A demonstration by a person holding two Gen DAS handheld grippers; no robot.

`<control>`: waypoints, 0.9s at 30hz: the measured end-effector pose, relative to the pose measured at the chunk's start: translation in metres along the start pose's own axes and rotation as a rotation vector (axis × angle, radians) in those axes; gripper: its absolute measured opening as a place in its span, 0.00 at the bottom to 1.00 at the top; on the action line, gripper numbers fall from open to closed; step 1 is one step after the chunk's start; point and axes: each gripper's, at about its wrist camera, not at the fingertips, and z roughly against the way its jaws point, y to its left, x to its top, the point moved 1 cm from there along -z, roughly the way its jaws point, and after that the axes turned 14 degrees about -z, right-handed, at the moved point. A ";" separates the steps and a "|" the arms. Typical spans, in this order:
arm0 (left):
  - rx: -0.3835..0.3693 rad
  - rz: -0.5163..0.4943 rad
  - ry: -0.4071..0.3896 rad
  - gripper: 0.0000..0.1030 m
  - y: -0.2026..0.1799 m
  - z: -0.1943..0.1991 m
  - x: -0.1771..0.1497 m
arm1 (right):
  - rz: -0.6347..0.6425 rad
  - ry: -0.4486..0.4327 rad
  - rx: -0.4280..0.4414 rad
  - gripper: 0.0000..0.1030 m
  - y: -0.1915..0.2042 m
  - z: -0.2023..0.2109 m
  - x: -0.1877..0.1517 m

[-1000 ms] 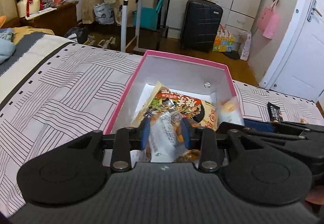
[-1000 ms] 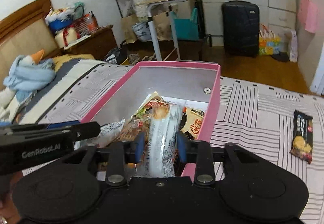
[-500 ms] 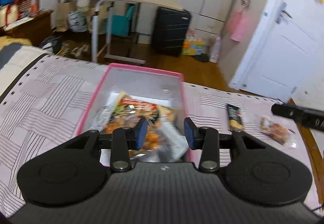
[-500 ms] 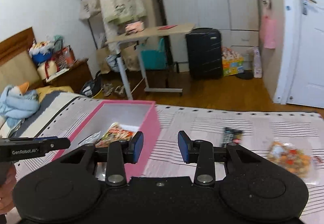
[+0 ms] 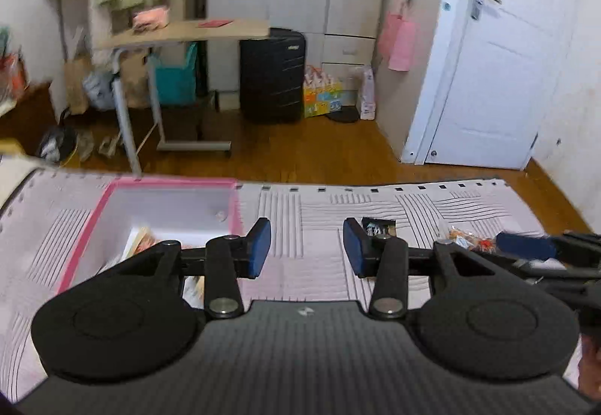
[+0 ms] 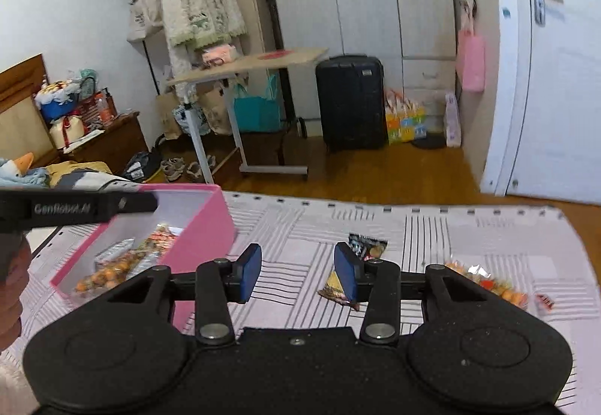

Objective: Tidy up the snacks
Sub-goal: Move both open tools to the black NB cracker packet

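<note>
The bed carries a pink box of snacks at ten o'clock. The right claw and left claw both gape empty. A dark snack packet lies at one o'clock of the right claw, an orange snack bag at three o'clock, nothing between.

Box: you see pink walls outside, white inside.
Bedspread: pale pink-white, with blocks of thin black stripes and a dashed black border.
Your gripper pads: blue on black fingers, both sides.
Dark snack packet: black wrapper with an orange-red picture.
Clear snack bag: transparent, with orange and red pieces.
Suitcase: black, ribbed.
Floor: warm brown wood.
</note>
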 end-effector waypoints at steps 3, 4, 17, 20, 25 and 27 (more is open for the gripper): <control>-0.037 0.031 0.033 0.40 -0.010 -0.033 0.007 | -0.039 0.046 -0.006 0.47 -0.016 -0.031 -0.003; -0.043 0.034 0.038 0.40 -0.012 -0.043 0.008 | -0.044 0.049 -0.015 0.47 -0.021 -0.040 -0.005; -0.243 0.071 0.186 0.37 -0.039 -0.188 -0.023 | -0.173 0.071 -0.010 0.47 -0.082 -0.129 -0.042; -0.314 0.100 0.184 0.37 -0.039 -0.208 -0.031 | -0.177 0.092 0.015 0.47 -0.085 -0.143 -0.052; -0.345 0.093 0.204 0.36 -0.045 -0.234 -0.040 | -0.150 0.105 0.031 0.47 -0.086 -0.154 -0.057; -0.342 0.082 0.216 0.34 -0.046 -0.243 -0.041 | -0.151 0.110 0.026 0.50 -0.088 -0.157 -0.058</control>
